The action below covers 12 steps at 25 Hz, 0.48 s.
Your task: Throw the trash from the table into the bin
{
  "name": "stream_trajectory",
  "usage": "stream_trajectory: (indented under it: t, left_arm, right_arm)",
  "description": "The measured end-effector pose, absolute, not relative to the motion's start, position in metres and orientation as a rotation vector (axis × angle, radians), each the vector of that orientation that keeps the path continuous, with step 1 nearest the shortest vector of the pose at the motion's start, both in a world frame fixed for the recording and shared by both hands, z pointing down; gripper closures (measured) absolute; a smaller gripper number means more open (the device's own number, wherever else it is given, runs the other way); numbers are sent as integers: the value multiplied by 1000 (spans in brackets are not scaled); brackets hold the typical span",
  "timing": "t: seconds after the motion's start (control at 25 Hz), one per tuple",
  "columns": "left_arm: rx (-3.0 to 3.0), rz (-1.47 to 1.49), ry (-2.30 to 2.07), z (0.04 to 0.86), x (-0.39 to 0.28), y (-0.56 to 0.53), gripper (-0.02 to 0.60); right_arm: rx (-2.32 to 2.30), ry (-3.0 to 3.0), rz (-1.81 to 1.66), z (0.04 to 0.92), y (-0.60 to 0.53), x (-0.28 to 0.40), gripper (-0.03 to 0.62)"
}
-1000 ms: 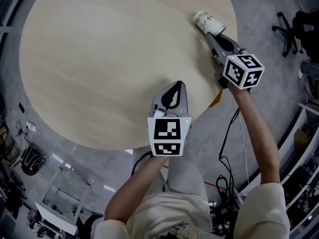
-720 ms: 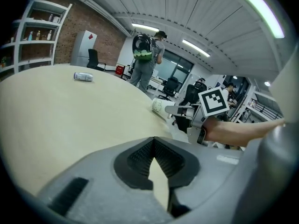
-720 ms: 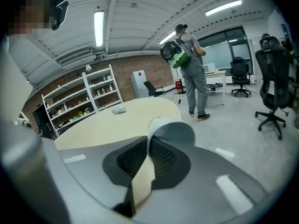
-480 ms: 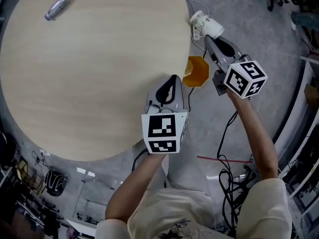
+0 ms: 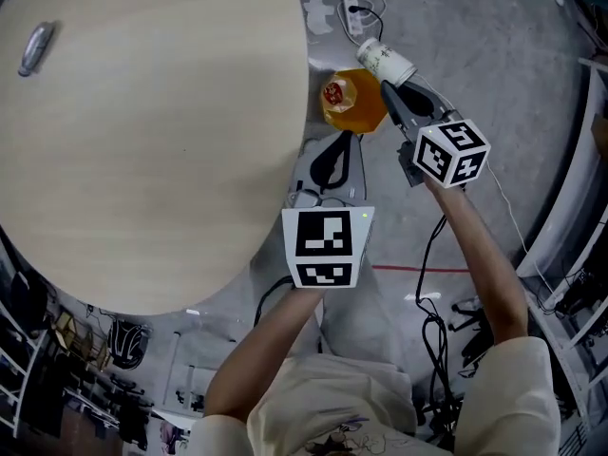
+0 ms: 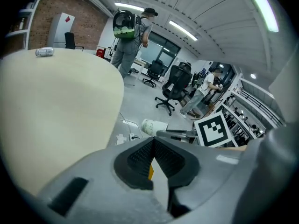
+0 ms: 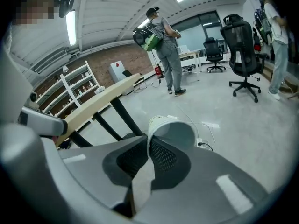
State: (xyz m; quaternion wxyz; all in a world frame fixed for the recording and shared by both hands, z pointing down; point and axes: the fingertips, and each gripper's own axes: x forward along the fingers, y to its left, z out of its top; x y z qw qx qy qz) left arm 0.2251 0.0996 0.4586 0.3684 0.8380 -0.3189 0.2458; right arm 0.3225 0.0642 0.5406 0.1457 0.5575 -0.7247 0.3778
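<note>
Nearest the person, the left gripper (image 5: 337, 150) is hanging pressed together, empty. The right gripper (image 5: 391, 91) is pinching a white paper cup (image 5: 384, 62) by its rim, close by the orange plastic floor bin (image 5: 369, 114), not yet dropped. Farther off, a silver can (image 5: 35, 47) is lying on the round pale wooden table (image 5: 171, 112), waiting its turn.

table (image 5: 142, 112): round, pale wood, silvery can (image 5: 36, 47) lying near its left edge
bin (image 5: 353, 103): orange, on floor beside table, red scrap inside
right gripper (image 5: 387, 85): clamped on paper cup (image 5: 385, 63), near bin
left gripper (image 5: 342, 141): closed, near bin
</note>
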Motion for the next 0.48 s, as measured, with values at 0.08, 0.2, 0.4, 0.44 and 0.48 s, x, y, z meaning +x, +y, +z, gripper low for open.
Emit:
stream_trajectory:
  t: [0.08, 0.2, 0.4, 0.44, 0.48]
  left_arm:
    - [2140, 646, -806, 474, 233, 105, 577]
    - [2122, 678, -801, 498, 238, 115, 577]
    - [2078, 758, -809, 546, 235, 133, 577]
    - [2073, 771, -808, 556, 234, 134, 577]
    - [2070, 781, -807, 566, 232, 134, 577]
  right_arm:
    - [1588, -2057, 1116, 566, 74, 326, 569]
    - [1563, -2011, 1153, 607, 89, 327, 569]
    - [1499, -1879, 1264, 697, 122, 325, 568]
    - [1481, -1851, 1277, 716, 127, 325, 569]
    - [1467, -1825, 1289, 734, 131, 325, 568]
